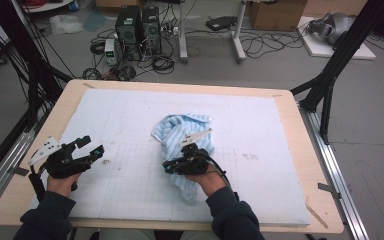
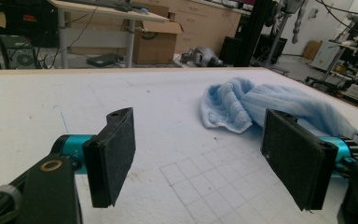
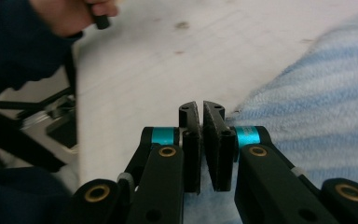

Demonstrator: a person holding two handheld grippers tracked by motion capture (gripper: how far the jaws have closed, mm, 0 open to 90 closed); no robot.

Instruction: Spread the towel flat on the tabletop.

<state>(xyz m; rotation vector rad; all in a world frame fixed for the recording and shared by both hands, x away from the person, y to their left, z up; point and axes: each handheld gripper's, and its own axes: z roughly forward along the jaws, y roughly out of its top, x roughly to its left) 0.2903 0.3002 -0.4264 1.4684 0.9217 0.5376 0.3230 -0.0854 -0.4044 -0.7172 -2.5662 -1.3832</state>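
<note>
The right gripper [image 3: 201, 114] is hovering over the near part of the light blue towel [image 1: 182, 135], its jaws pressed almost together. Whether a thin fold of cloth is pinched between the pads is hard to tell in the right gripper view; the towel is spreading out to the right of the jaws and passing under them, with bare white foam mat [image 1: 130, 180] on their left. The left gripper [image 2: 200, 154] is waiting with its jaws standing wide and nothing between them; the towel is lying bunched ahead of them and towards the right jaw, well apart from the left one.

The likely trouble is a grip that is catching only a sliver of terry, or none at all: a pull would then be slipping off the cloth and leaving the heap as crumpled as it is. If more than one layer is caught, lifting would be dragging the whole bundle instead of opening it. The trailing cable could also be snagging on the loops.

Room is generous. The towel is sitting near the middle of the mat, far from every edge, and the stretch between the two grippers is bare, so the left jaws are having a free path towards the far bunched end.
</note>
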